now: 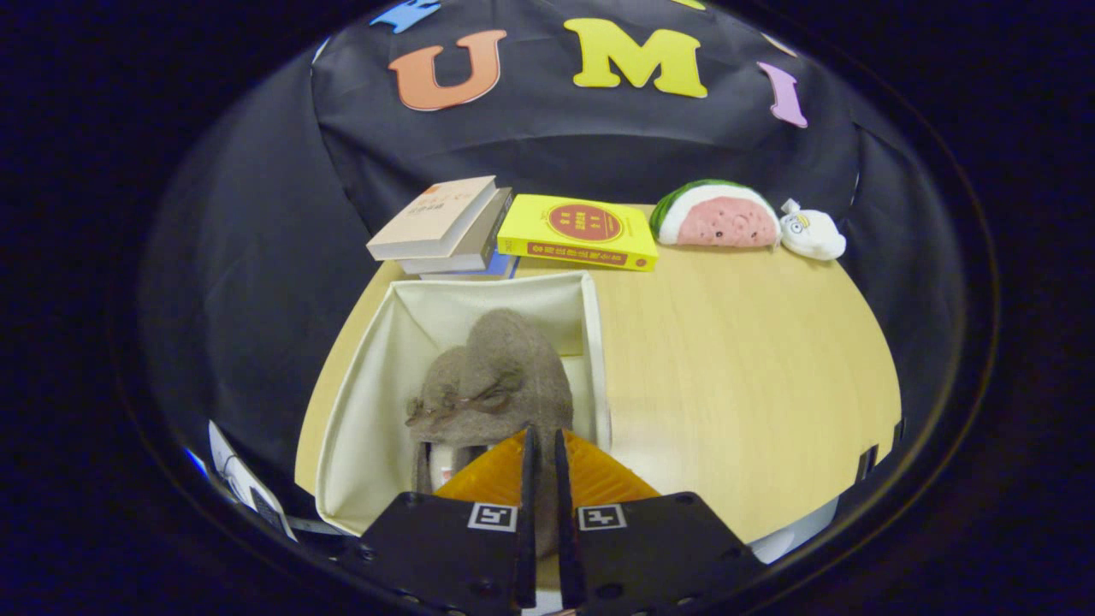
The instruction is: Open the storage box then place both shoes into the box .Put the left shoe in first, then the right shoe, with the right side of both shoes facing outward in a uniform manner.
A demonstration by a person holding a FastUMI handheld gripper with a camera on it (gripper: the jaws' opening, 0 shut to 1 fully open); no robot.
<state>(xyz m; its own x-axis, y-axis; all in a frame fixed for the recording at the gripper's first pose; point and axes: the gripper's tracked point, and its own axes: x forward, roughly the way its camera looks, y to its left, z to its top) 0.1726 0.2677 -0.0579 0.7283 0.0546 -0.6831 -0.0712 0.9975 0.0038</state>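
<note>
Gripper view: box (376, 376) stood open on tabletop (736, 376). Two shoes (492, 385) lay inside, at 12 o'clock from hand-held gripper (542, 449). Fingers nearly closed, seemingly pinching the nearer shoe's heel. Judged: second shoe placed, release remaining. Books (479, 227) beyond the box.

We cannot read the red print on the flat yellow book (578, 231); the pale beige book (434, 217) shows lettering too small.
</note>
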